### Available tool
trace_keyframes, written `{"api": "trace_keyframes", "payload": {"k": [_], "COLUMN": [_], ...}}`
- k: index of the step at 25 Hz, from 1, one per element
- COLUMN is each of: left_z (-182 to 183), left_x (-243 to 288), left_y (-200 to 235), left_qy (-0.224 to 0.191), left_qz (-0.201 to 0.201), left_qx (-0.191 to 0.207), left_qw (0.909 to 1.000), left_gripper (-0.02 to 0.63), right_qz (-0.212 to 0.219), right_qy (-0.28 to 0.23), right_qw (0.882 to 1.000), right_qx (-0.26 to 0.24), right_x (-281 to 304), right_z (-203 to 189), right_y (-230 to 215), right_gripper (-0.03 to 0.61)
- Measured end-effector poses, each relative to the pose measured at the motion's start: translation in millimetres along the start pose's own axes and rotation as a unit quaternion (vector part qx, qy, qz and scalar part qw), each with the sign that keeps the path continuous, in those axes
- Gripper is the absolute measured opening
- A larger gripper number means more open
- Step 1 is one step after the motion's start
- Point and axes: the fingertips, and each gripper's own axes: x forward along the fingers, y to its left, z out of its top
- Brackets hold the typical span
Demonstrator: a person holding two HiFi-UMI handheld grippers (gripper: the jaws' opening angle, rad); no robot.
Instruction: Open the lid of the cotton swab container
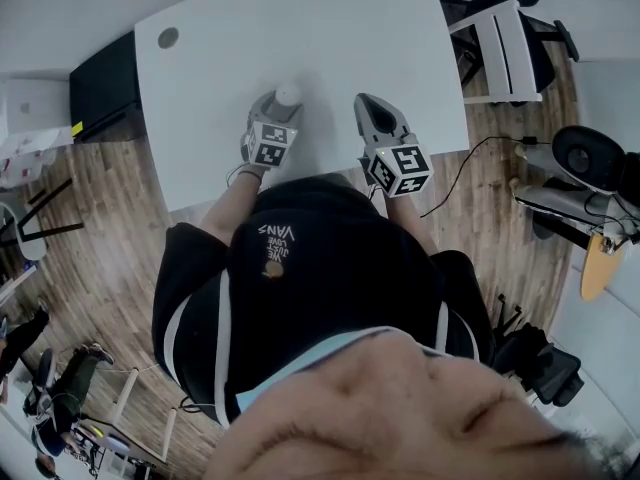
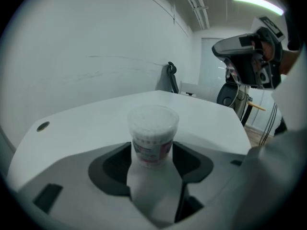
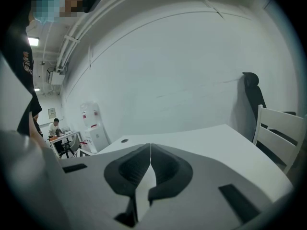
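Closest to the head camera is the person's black short-sleeved T-shirt (image 1: 320, 258). Both forearms reach forward from it over the near edge of the flat white table (image 1: 330, 28).

The left hand-held gripper (image 2: 151, 157) points down at a slant towards the table top. Between its jaws stands the cotton swab container (image 2: 152, 133), a small clear plastic cylinder with a pink-banded label. It is upright on the table, near the person's edge and left of centre. The dark pads (image 2: 120, 164) lie against its two sides, so the gripper holds it round the lower body. Its translucent round lid (image 2: 153, 116) is on, with the white swab heads showing through it.

To the right, well apart from the container, the right hand-held gripper (image 3: 150, 150) hangs above the table at a shallower angle. Its jaws are pressed together with nothing between them.

Farther out, the table top is bare apart from a round grey cable hole (image 1: 168, 38) near its far left corner. Beyond the table's right end stand a white slatted chair (image 3: 280, 133) and a black office chair (image 3: 252, 95), against a plain white wall. Brown wooden floor (image 1: 110, 218) surrounds the table. In the far distance of the right gripper view, a person (image 3: 55, 127) sits at another desk.
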Motion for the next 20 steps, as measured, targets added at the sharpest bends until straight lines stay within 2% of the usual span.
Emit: {"api": "trace_keyframes", "payload": {"k": [2,20], "left_z": [-0.7,3.0], "left_x": [-0.4,-3.3], "left_y": [1.5,10.0], "left_qy": [0.0,0.0], "left_qz": [0.006,0.01], "left_qx": [0.001,0.003], "left_qw": [1.0,0.9999], "left_gripper": [0.259,0.249], "right_qz": [0.001,0.01], "right_qy": [0.001,-0.006], "right_qw": [1.0,1.0], "right_qx": [0.001,-0.014], "right_x": [0.2,4.9], "right_z": [-1.6,7.5], "right_y": [0.3,6.1], "right_gripper": [0.014,0.013]}}
